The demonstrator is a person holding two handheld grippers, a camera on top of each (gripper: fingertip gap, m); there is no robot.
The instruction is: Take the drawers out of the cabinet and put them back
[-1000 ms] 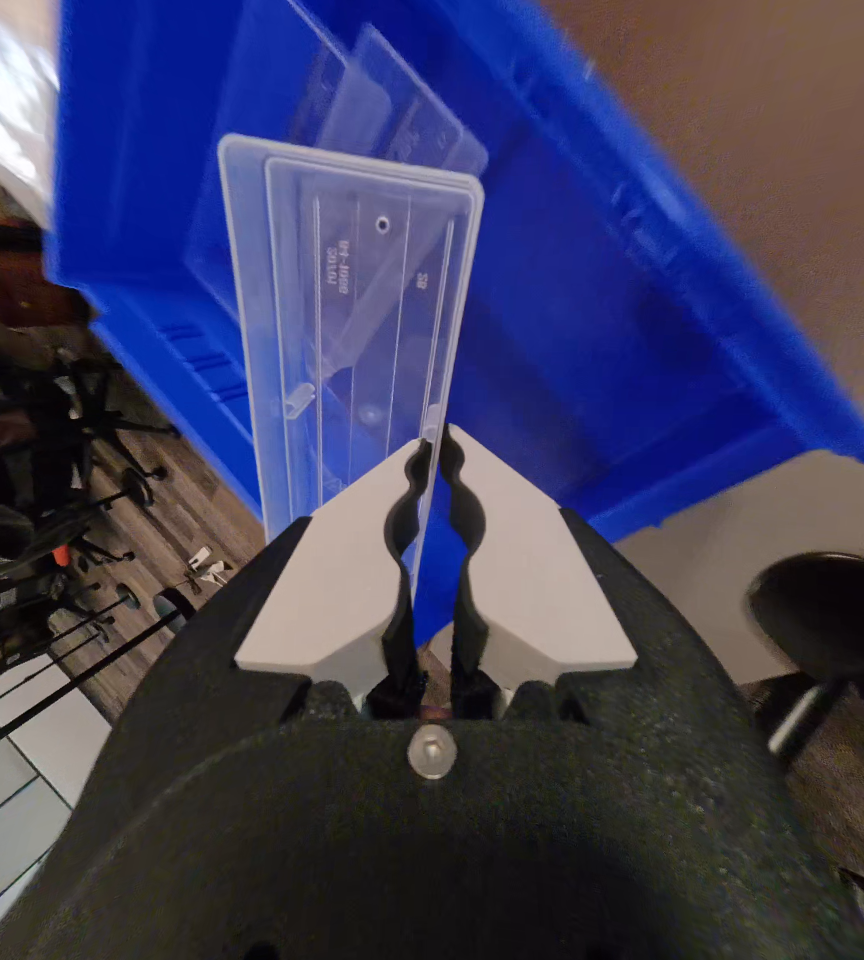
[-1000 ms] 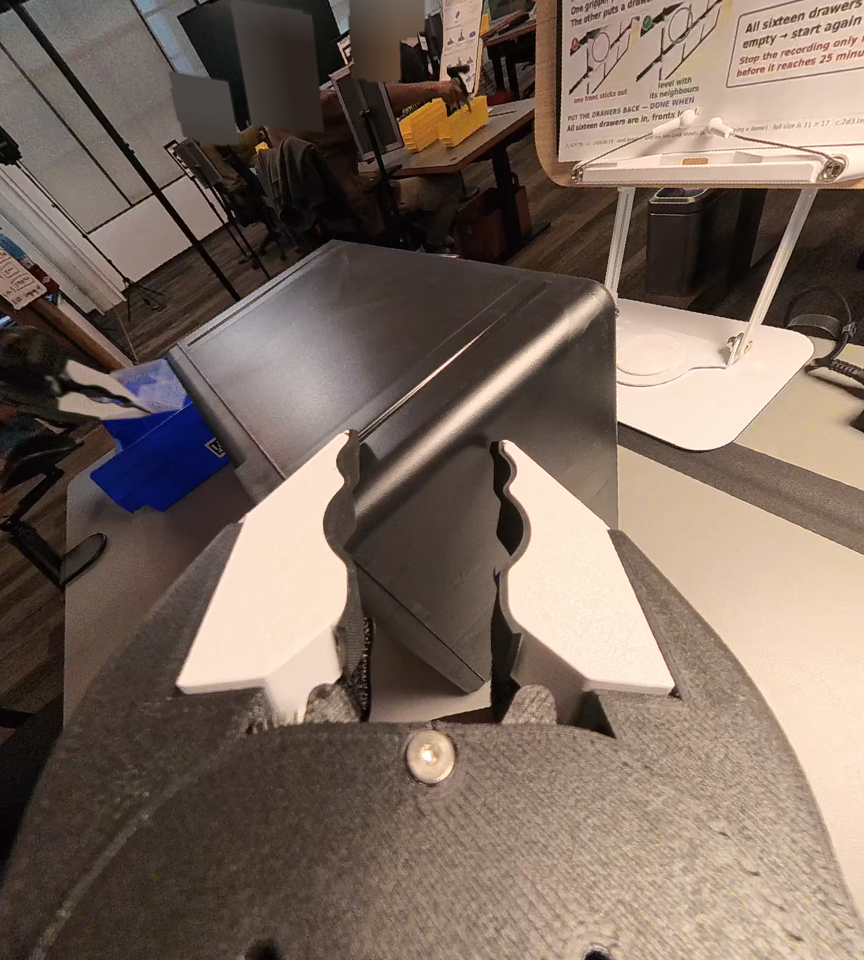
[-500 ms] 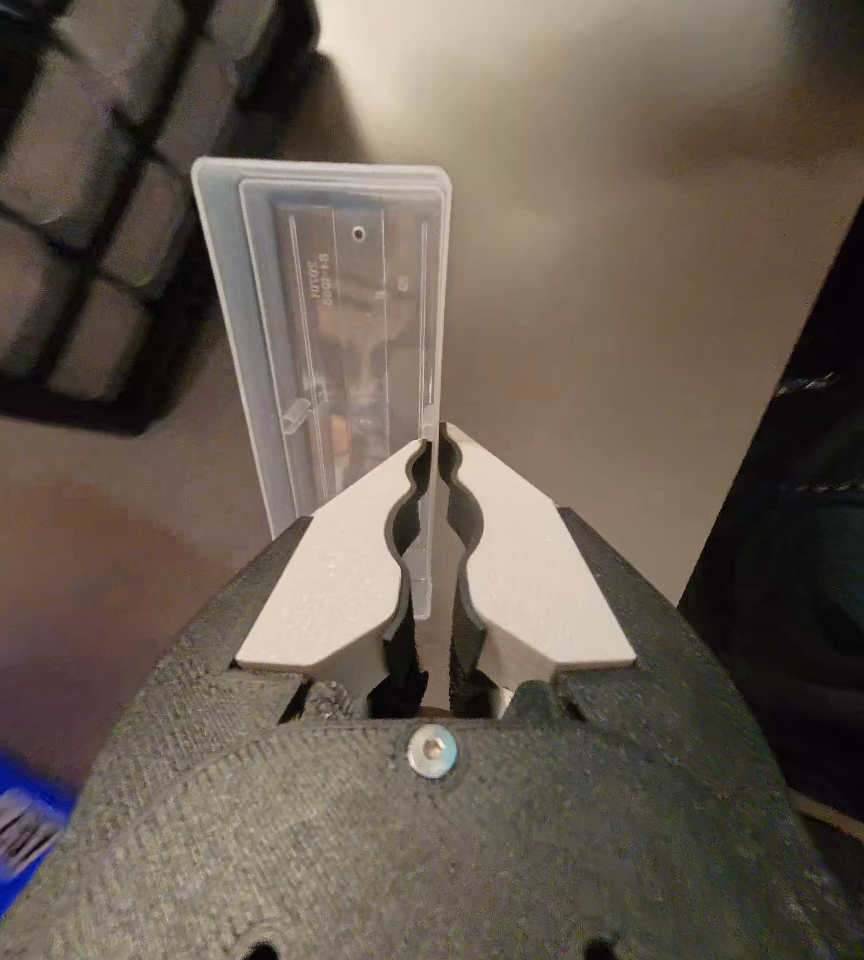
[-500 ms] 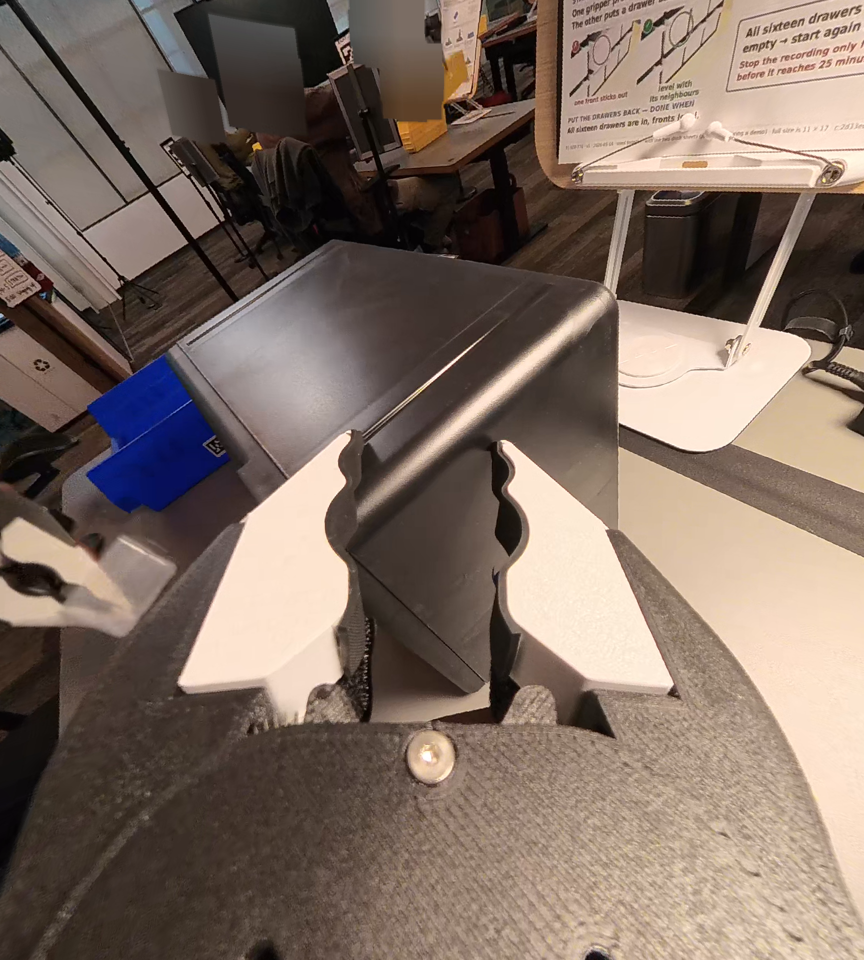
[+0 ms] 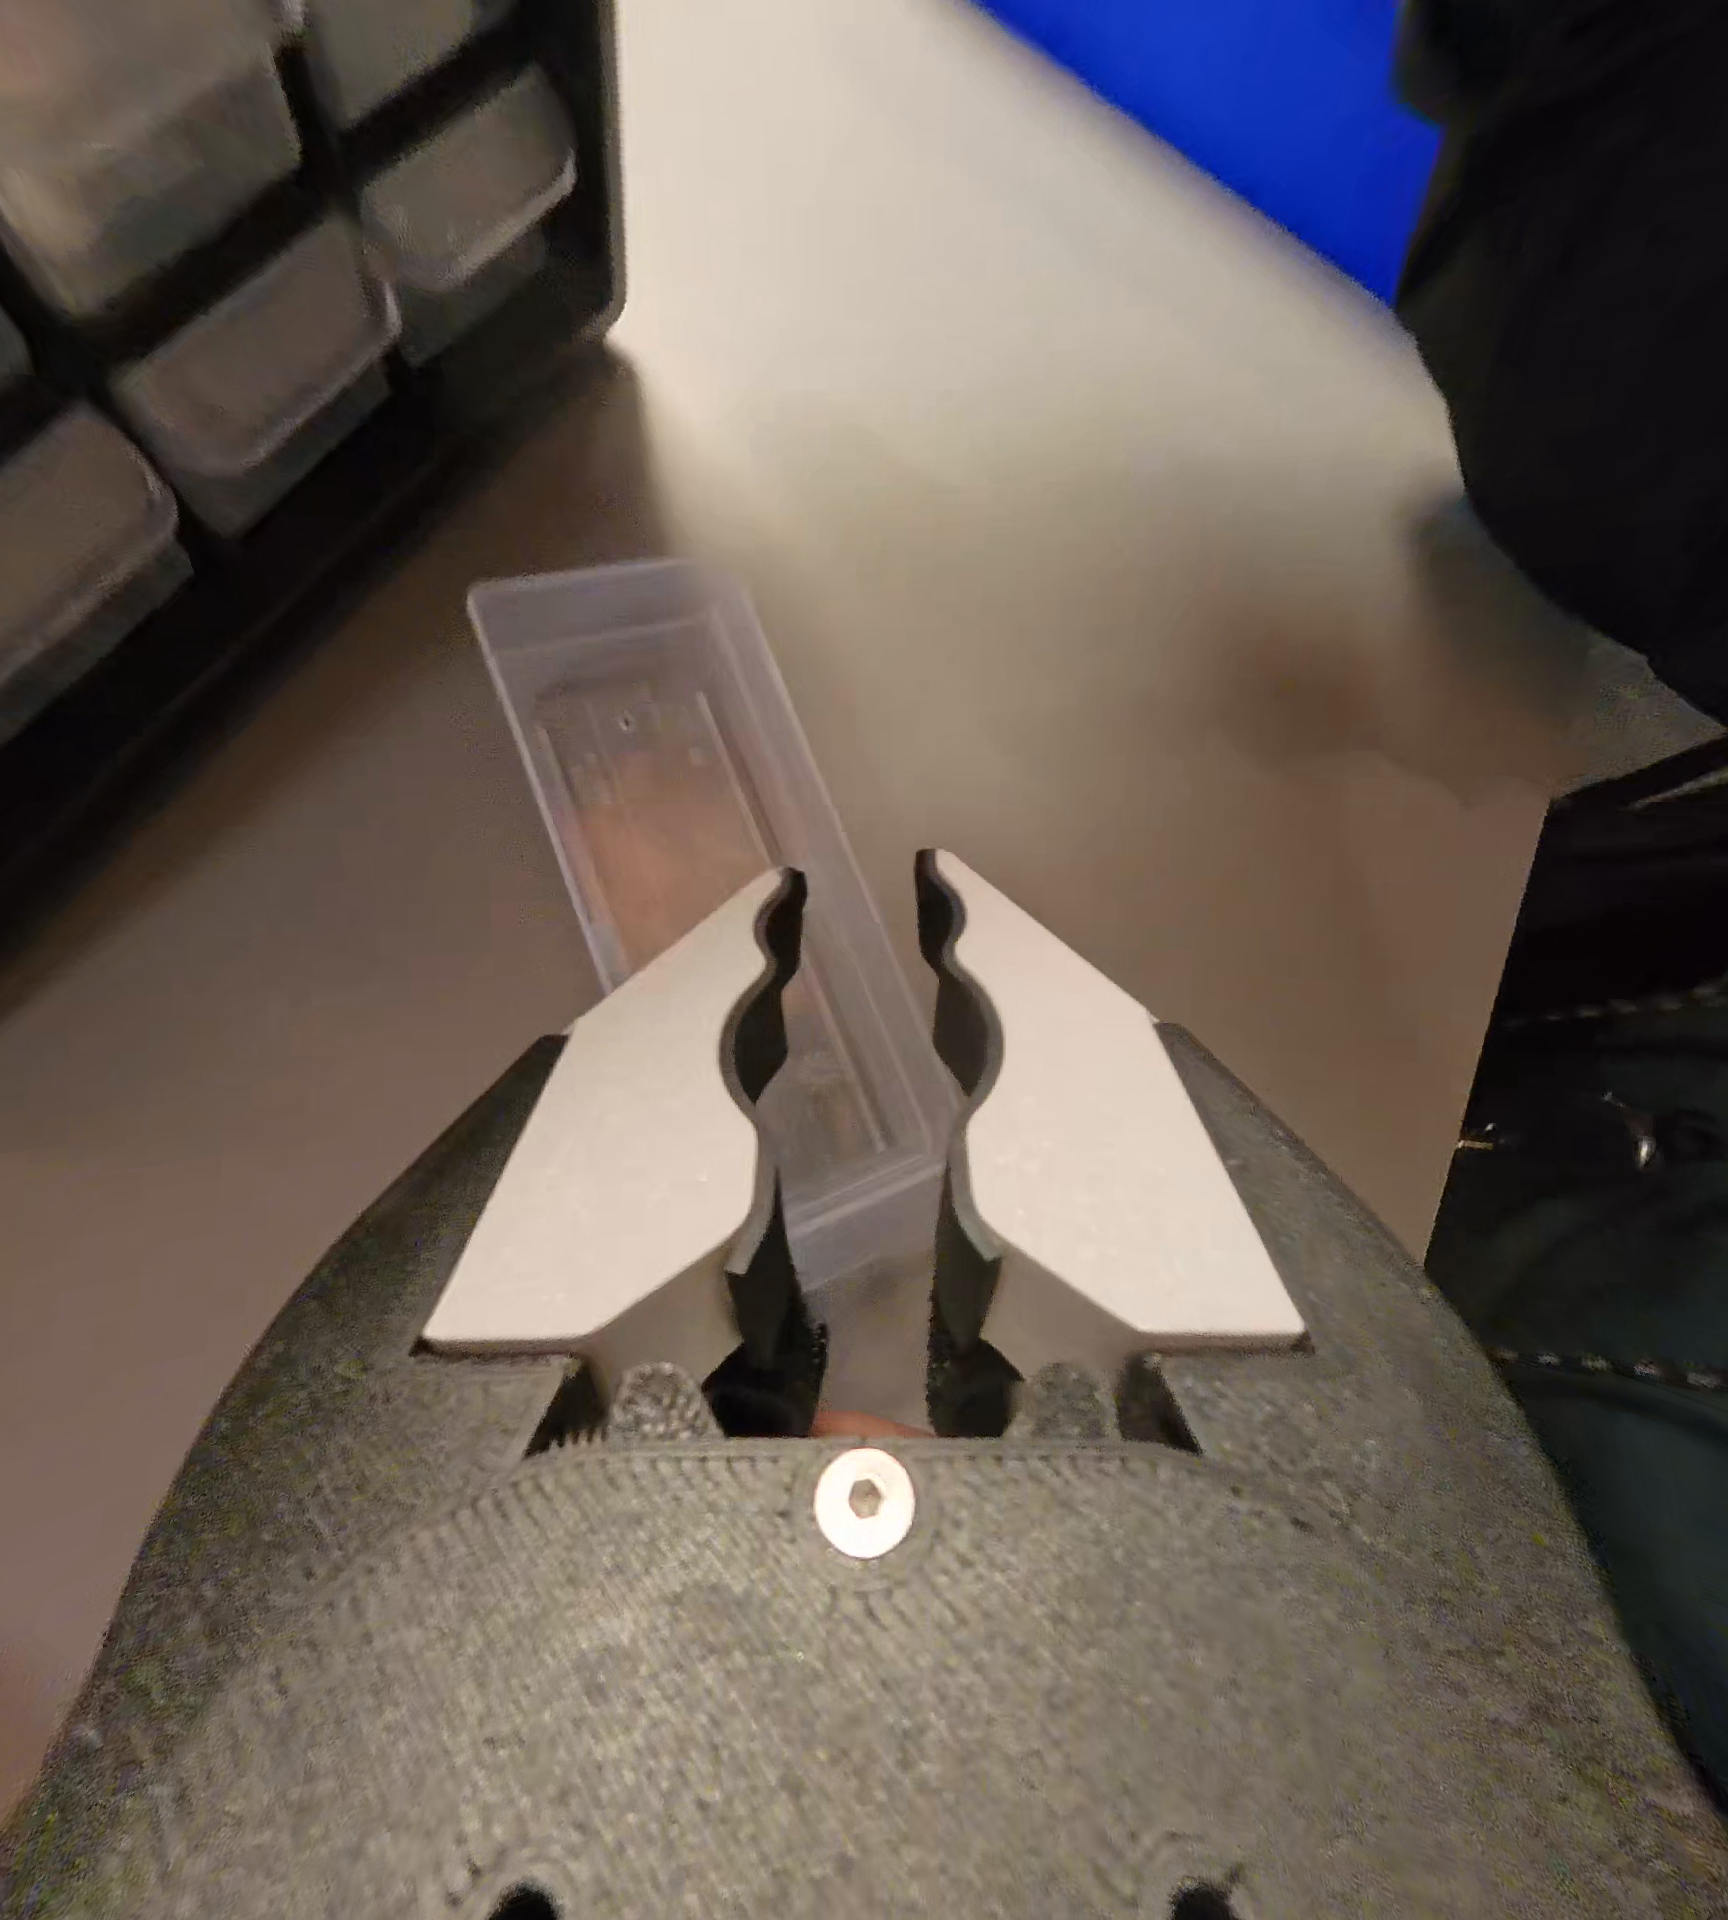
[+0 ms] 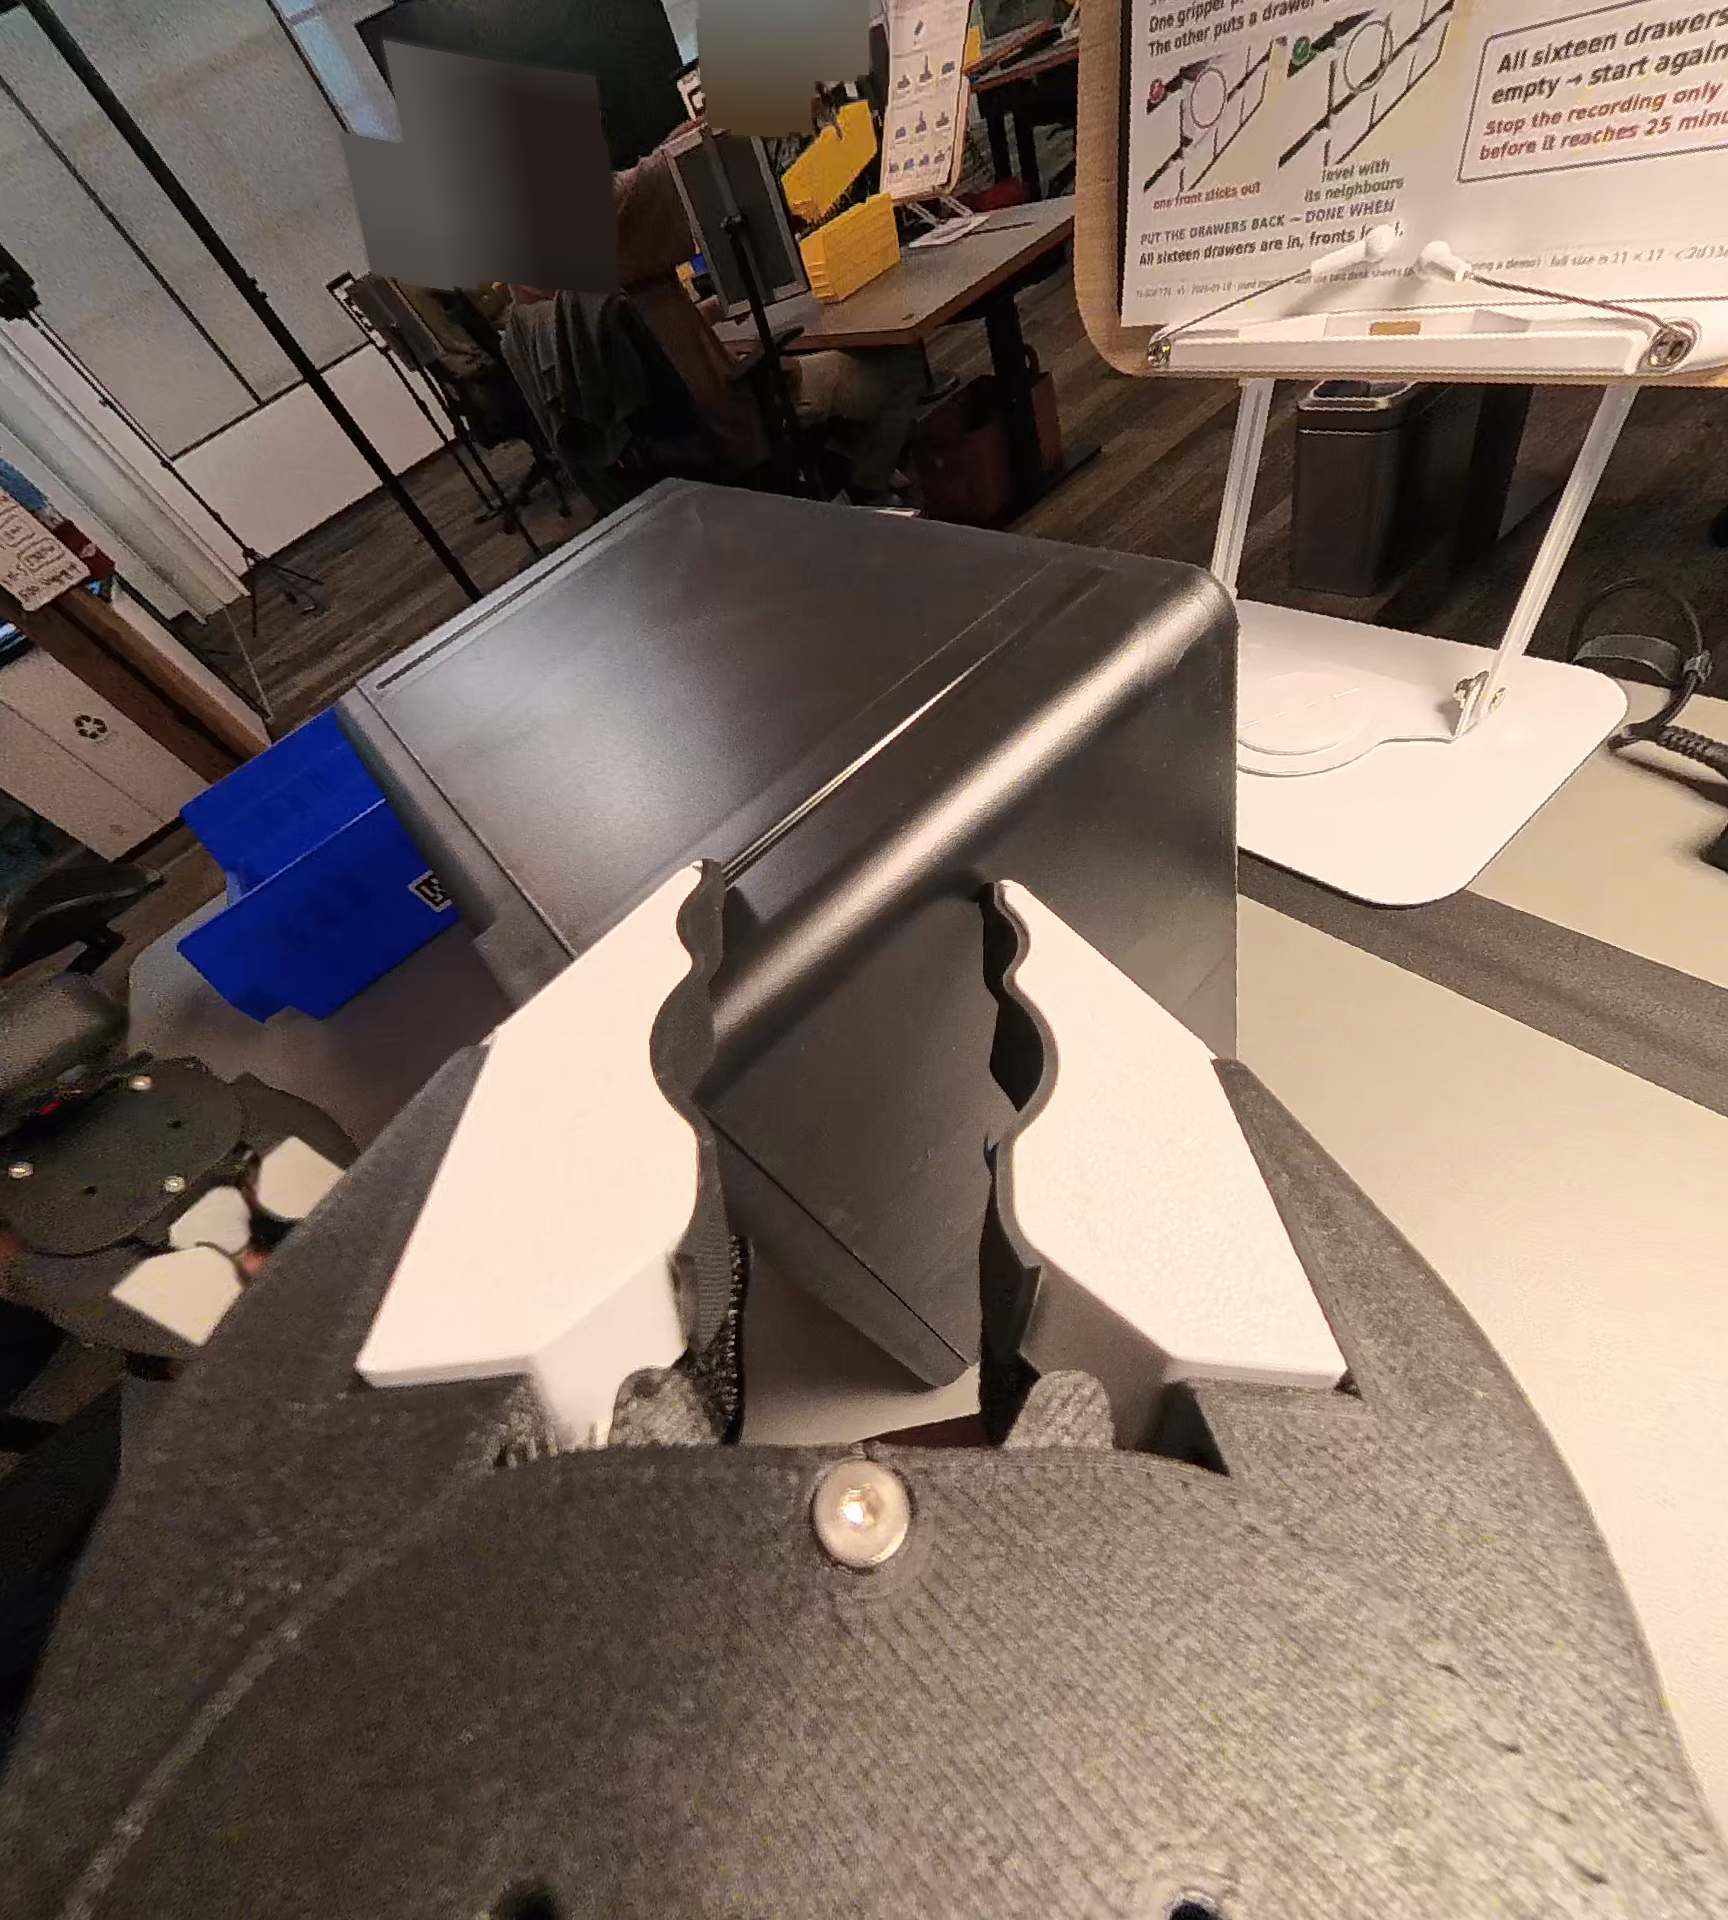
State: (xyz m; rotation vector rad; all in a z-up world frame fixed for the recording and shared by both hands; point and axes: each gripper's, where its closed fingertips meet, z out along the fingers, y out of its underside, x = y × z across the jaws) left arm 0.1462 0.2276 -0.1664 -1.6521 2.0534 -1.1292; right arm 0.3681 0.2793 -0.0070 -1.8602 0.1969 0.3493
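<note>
Left hand-held gripper [image 5: 858, 883] of mine hangs over the table [image 5: 995, 436] with its jaws standing apart, and a clear plastic drawer [image 5: 673, 800] lies between them. I see a gap on either side of the drawer, so neither pad presses on it; the drawer looks to be resting on the table, not carried. Its long axis runs away from me and slants to the left, the near end tucked between my fingers, the far end pointing towards the black cabinet [image 5: 247, 312], which stands up and to the left with its rows of frosted drawer fronts. That slant is what the next move turns on, I judge: to slide this drawer home I must first take hold of it again and swing its far end round until the long axis squares with an open slot. No empty slot shows plainly in this blurred view, so I cannot tell which one is meant.

My right hand-held gripper [image 6: 849, 894] is well apart from the drawer, straddling the near top corner of the cabinet [image 6: 735, 675] from behind, jaws wide; I cannot tell whether the pads touch it. The left one is clearly nearer the drawer, so the job falls to it.
</note>
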